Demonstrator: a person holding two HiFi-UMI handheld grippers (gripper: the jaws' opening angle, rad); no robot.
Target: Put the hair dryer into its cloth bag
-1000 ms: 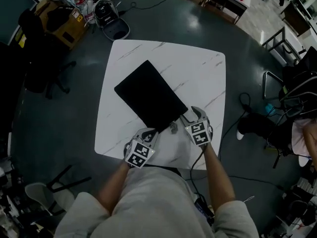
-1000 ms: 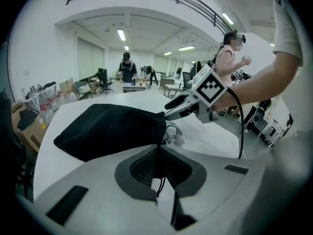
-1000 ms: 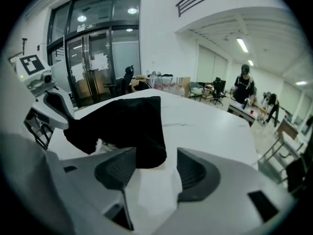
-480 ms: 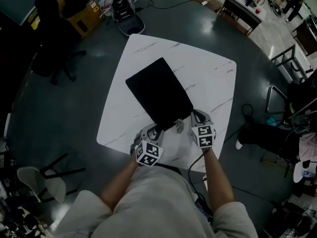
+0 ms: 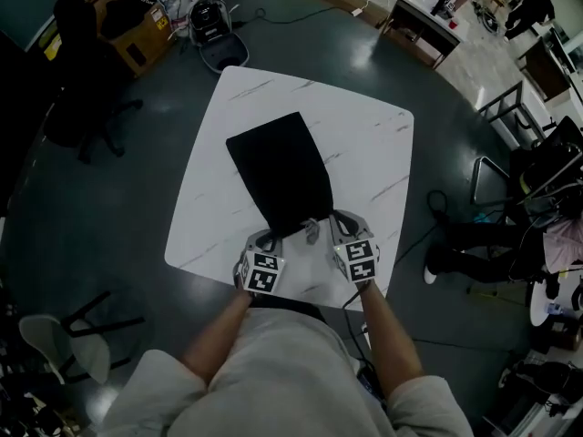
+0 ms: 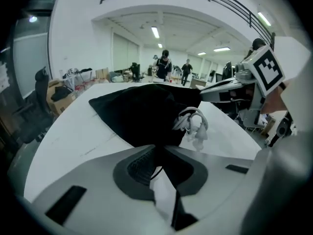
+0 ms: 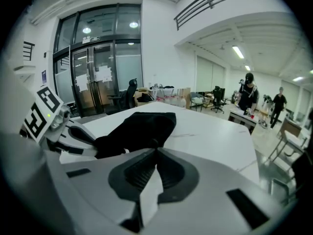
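Observation:
A black cloth bag point(image 5: 278, 171) lies lengthwise on the white marble table point(image 5: 364, 144), its mouth end towards me. My left gripper point(image 5: 271, 238) pinches the near left corner of the mouth point(image 6: 156, 148); its jaws have just been opening, and the cloth still runs into their tips. My right gripper point(image 5: 330, 218) is shut on the near right edge of the bag point(image 7: 142, 124) and holds that edge up off the table. A white looped cord point(image 6: 193, 124) hangs at the mouth between the two grippers. No hair dryer shows in any view.
The table's near edge is right under my hands. On the dark floor beyond the table stand a cardboard box point(image 5: 127, 35), an open black case point(image 5: 214, 39) and a dark chair point(image 5: 82, 89). A desk point(image 5: 424, 16) stands at the far right. People stand far off in the hall point(image 6: 164, 62).
The right gripper's jaws, open around the bag's corner a second ago, have shut on it. The bag has swung round to lie lengthwise, and both grippers have drawn closer together.

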